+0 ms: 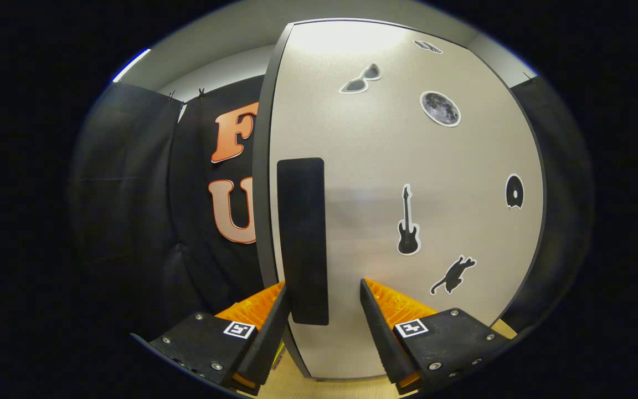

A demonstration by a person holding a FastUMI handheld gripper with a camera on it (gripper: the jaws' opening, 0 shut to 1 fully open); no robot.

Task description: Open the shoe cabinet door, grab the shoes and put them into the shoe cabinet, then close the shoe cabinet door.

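Gripper view: claw fingers astride door handle, apart.

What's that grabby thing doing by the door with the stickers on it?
A person is holding a tool up to the shoe cabinet door. Its two fingers are spread apart, one on each side of the door's dark upright handle, and neither looks to be pressing on it. The door's near edge sits just past the handle. Stickers of a guitar, a cat, a moon and sunglasses dot the door.
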